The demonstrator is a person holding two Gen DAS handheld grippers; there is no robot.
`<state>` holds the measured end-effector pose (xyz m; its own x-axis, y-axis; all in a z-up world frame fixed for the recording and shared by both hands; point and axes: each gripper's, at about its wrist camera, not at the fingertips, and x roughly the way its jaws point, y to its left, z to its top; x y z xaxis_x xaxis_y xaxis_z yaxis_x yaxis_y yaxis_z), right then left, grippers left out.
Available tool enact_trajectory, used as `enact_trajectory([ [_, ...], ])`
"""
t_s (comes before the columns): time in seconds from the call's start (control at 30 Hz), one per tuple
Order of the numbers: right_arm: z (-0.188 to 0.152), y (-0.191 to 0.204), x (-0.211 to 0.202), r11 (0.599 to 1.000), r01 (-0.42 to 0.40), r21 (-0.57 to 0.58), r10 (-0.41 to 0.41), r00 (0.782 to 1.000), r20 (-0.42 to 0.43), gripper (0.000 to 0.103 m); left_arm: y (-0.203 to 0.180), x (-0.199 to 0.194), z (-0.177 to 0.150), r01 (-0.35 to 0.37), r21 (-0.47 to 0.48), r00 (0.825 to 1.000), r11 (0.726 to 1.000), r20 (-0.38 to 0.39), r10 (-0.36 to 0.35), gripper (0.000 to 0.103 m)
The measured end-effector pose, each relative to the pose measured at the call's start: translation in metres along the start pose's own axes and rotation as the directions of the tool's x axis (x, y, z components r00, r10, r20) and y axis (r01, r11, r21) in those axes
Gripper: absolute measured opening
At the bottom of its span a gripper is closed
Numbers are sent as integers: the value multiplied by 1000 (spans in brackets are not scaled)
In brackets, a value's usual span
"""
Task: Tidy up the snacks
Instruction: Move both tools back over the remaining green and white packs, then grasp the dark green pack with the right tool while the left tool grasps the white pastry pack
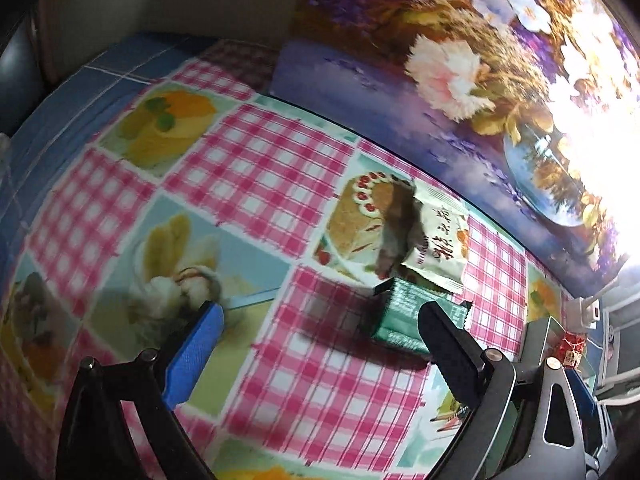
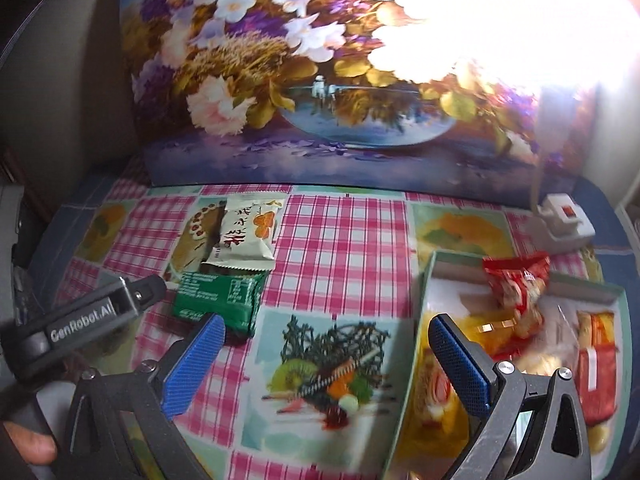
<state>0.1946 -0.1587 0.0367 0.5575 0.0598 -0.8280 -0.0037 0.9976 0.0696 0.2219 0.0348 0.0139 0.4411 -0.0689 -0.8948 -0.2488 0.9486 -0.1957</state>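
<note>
While both tongs (image 1: 320, 320) (image 2: 326, 338) gape wide and empty, the green packet (image 2: 218, 300) touches the white packet (image 2: 248, 236).

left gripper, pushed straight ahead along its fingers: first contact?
Likely the tablecloth: the open left gripper points down at bare cloth, with the green packet off by its right finger. Depth is unclear, so that finger might clip the packet.

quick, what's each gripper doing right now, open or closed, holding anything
Left gripper: open, holding nothing, just short of the green snack packet.
Right gripper: open, holding nothing, beside the snack box.
</note>
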Motion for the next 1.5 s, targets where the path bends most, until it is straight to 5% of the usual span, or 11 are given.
enact_trajectory([
  [0.13,2,8,15,999,-48,-21,48,999,-2,103,3,11,1,25,-42,1000,999,-7,-25,98],
  [0.5,-4,55,50,987,-147,-70,146,989,-19,103,45,10,11,-124,-109,990,986,55,130,98],
  [0.73,-8,78,71,986,-143,-81,140,989,-38,103,59,20,13,-141,-107,988,984,41,146,98],
  [0.8,-10,76,74,989,-135,-65,133,990,-35,94,55,24,14,-151,-82,987,985,44,155,98],
  [0.97,-8,61,70,990,-138,-19,138,990,-8,78,37,30,18,-138,-14,989,990,55,139,98],
  [1.5,15,-9,45,988,-107,112,96,991,97,75,-24,36,41,26,103,998,994,56,-31,98],
])
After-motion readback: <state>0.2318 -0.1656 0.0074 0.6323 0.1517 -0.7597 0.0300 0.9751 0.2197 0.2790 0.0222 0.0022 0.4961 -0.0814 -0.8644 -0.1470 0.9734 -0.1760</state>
